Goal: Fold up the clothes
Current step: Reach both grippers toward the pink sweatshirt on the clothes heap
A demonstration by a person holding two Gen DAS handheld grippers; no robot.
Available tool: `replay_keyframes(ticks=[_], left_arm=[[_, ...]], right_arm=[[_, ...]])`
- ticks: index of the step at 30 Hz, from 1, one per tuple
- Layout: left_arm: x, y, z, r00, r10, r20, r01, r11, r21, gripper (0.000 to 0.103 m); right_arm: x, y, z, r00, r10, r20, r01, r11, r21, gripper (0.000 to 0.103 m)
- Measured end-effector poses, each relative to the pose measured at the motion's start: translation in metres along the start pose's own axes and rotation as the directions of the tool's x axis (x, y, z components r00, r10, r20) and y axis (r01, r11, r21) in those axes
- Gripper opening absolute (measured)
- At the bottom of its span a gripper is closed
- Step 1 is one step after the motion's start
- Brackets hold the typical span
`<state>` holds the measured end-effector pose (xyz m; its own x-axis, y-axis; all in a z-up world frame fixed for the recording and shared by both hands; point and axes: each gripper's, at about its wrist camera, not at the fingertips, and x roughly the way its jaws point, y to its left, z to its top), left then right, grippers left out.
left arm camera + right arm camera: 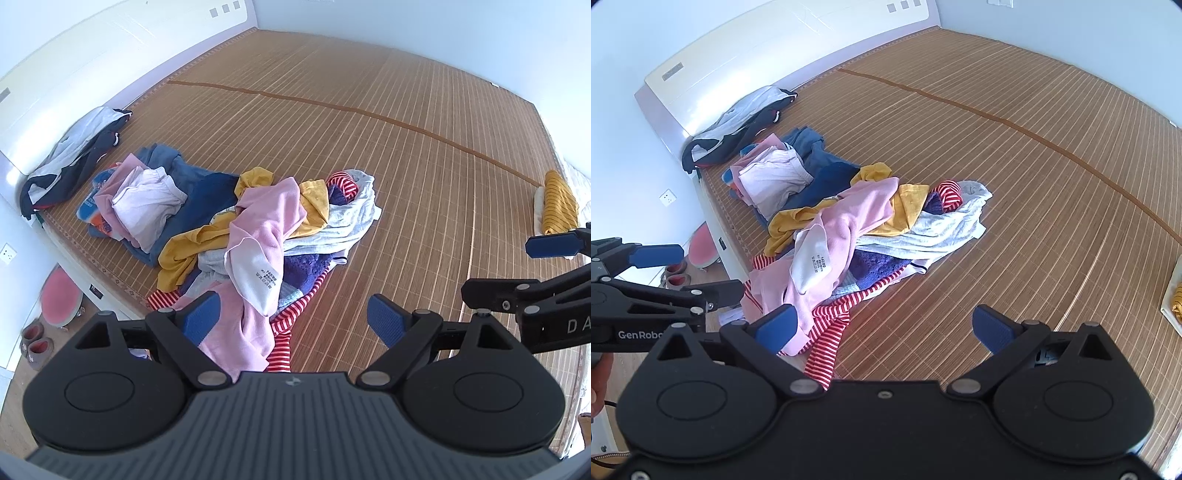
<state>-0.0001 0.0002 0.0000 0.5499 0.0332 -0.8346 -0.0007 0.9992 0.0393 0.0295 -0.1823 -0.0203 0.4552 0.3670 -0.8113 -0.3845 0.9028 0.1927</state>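
Unsorted clothes pile (258, 236) heaped on bamboo mat (424, 166), pink garment (266, 221) uppermost. Left gripper (295, 321) and right gripper (884, 328), both spread wide and empty, poised above pile's near edge, presumably for picking.

The left gripper (661, 273) reads "GenRobo", cut off; the pink garment (258, 229) shows a printed "140/80".
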Motion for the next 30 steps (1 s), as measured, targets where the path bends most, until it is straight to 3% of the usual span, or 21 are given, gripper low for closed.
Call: replay_keyframes(ticks=[16, 24, 30], left_arm=[[-0.007, 0.002, -0.007, 1.000, 0.016, -0.005, -0.016, 0.999, -0.034, 0.090], [-0.009, 0.015, -0.013, 0.997, 0.073, -0.022, -0.074, 0.996, -0.053, 0.090], [-0.007, 0.031, -0.025, 0.995, 0.086, -0.052, -0.093, 0.982, -0.166, 0.090]], right_arm=[[-0.010, -0.010, -0.005, 1.000, 0.016, -0.002, -0.016, 1.000, -0.019, 0.101], [-0.006, -0.014, -0.008, 1.000, 0.011, -0.014, -0.011, 1.000, -0.016, 0.102], [-0.008, -0.028, -0.012, 0.999, 0.051, -0.010, -0.051, 0.998, -0.046, 0.102]])
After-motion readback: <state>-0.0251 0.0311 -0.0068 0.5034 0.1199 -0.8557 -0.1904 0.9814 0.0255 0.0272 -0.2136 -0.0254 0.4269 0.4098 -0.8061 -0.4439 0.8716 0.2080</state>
